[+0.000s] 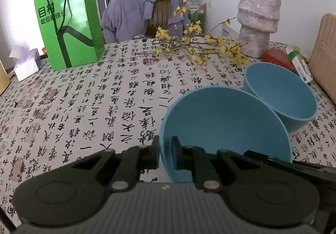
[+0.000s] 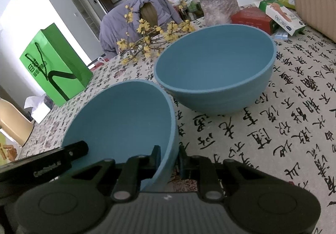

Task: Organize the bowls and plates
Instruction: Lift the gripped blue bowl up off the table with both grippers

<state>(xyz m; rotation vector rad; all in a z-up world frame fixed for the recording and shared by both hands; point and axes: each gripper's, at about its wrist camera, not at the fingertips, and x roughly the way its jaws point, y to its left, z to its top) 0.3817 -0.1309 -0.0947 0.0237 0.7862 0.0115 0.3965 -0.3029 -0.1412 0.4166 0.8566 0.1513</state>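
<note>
Two blue bowls are on the calligraphy-print tablecloth. The near bowl (image 1: 226,128) is tilted and held at its rim by both grippers. My left gripper (image 1: 166,154) is shut on its left rim. My right gripper (image 2: 170,160) is shut on the right rim of the same bowl (image 2: 124,122). The other gripper's black body (image 2: 42,166) shows at the left of the right wrist view. The second bowl (image 1: 283,95) stands upright just behind and to the right; it also shows in the right wrist view (image 2: 214,70), close to the held bowl.
A green paper bag (image 1: 67,23) stands at the back left, a tissue box (image 1: 25,61) beside it. Yellow flower branches (image 1: 199,44) lie before a pink vase (image 1: 258,21). Red and white boxes (image 2: 264,15) and a wooden board (image 1: 325,55) sit at right.
</note>
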